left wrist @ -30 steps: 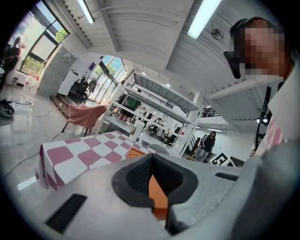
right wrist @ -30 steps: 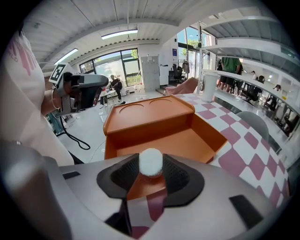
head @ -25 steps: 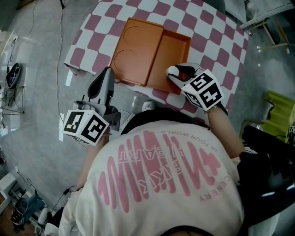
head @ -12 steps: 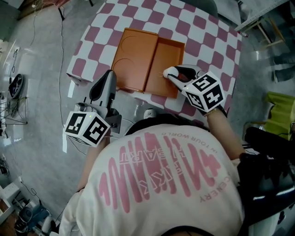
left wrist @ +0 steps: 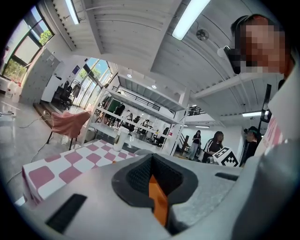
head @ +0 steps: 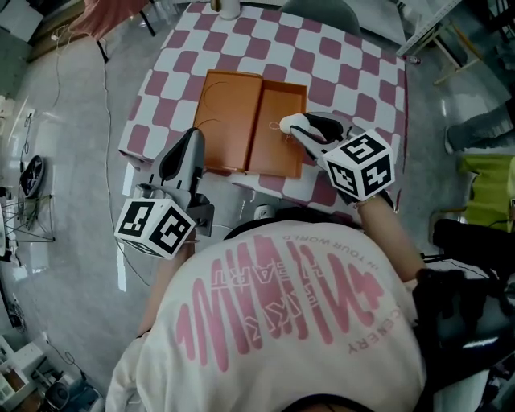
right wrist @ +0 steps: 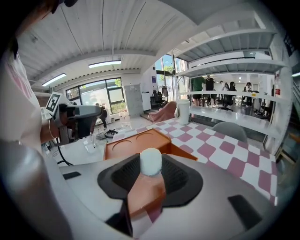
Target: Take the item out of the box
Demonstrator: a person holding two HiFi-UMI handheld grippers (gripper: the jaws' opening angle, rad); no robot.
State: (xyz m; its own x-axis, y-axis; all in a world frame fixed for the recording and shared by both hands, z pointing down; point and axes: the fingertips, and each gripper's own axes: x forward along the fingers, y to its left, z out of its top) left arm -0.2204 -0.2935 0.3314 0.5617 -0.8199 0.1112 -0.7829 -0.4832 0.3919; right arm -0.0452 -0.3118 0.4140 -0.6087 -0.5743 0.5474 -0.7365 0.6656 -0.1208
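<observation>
Orange box [head: 278, 133] lies open on the checked desk [head: 354, 56] in the head view, its lid [head: 229, 113] flat at its left side and its near edge close to the desk's near edge. From the near right the right gripper [head: 290, 125] reaches over the right part of the tray with a white item at its tip; how high it stands above the tray floor I cannot tell. Beyond the box and to its right the cloth is bare up to a white cup [head: 230, 8] at the far edge. Off the desk, outside its near left corner and over the grey floor [head: 72, 121], hangs the left gripper [head: 190, 138], well apart from the box

In the left gripper view its jaws meet at their tips with nothing between them; only a sliver of orange shows through the slit lower down. Past them runs the desk's left edge, with a pink chair [left wrist: 68, 124] on the floor beside it

In the right gripper view the jaws are closing on the white item [right wrist: 151, 162], pinched between the dark pads at the tips. Behind and below it lie the lid and a corner of the tray. To the right the checked cloth runs free to the desk's edge, where a grey chair back [right wrist: 229, 130] stands
</observation>
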